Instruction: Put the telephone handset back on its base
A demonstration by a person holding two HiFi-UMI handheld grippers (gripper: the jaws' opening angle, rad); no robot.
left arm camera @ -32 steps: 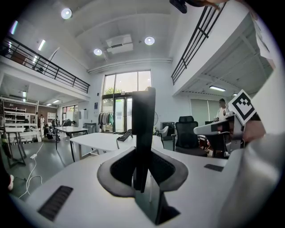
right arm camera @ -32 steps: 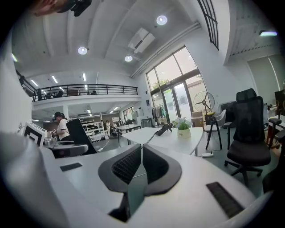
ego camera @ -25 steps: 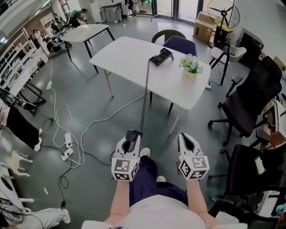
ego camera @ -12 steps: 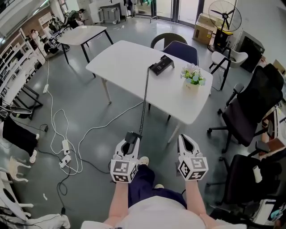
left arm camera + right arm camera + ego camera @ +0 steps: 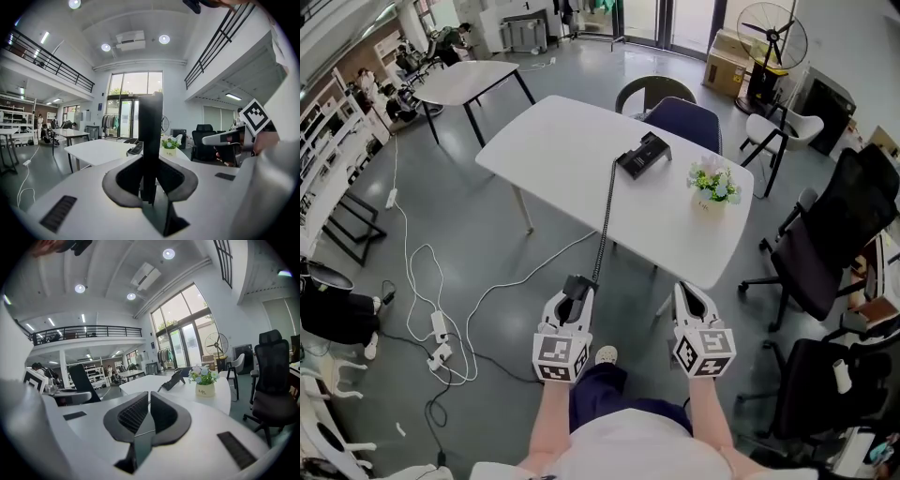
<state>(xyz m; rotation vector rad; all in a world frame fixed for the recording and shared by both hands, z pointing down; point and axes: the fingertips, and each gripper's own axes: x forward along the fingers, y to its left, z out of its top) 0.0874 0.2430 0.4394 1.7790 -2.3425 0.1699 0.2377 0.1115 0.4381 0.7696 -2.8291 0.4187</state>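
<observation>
My left gripper (image 5: 572,302) is shut on the black telephone handset (image 5: 577,283), which stands upright between its jaws in the left gripper view (image 5: 151,140). A coiled black cord (image 5: 606,216) stretches from the handset up to the black telephone base (image 5: 641,155) on the white table (image 5: 572,141) ahead. The base also shows small and far off in both gripper views (image 5: 136,149) (image 5: 174,379). My right gripper (image 5: 692,298) is held level beside the left one, its jaws shut with nothing between them (image 5: 149,411). Both grippers hover over the floor, short of the table.
A white pot of flowers (image 5: 712,187) stands on the table right of the base. A blue chair (image 5: 682,112) sits behind the table and black office chairs (image 5: 830,234) stand at the right. Loose cables (image 5: 441,309) trail over the floor at left. A second table (image 5: 469,80) stands far left.
Both grippers have travelled forward toward the white table, which now lies nearer. The handset stays gripped in the left gripper and the cord hangs shorter.
</observation>
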